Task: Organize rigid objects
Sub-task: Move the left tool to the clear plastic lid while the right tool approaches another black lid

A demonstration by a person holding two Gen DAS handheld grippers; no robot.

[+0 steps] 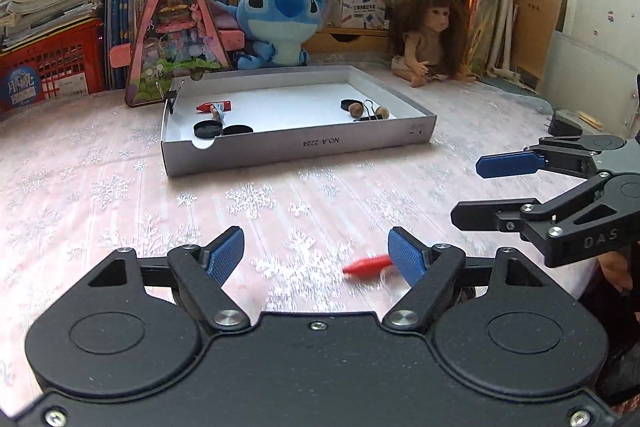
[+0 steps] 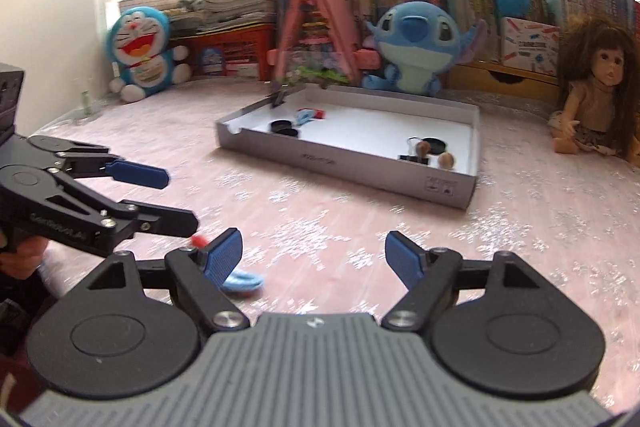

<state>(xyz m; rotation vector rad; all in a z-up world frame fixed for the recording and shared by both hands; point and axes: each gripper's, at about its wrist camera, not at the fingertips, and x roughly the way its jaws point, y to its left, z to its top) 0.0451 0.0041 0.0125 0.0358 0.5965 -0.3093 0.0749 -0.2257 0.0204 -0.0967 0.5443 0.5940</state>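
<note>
Left wrist view: both grippers' fingers (image 1: 228, 255) spread, empty; red clip (image 1: 368, 263) beside one pad could get knocked away.

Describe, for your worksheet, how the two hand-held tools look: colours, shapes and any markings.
Both tools have black linkage arms, silver pivot screws, two round black discs at the base and blue ribbed finger pads. The left tool has a plain black body. The right tool has a grey ribbed body. Seen from the left wrist, the right tool's side bears raised letters reading "DAS". No cables show.
</note>
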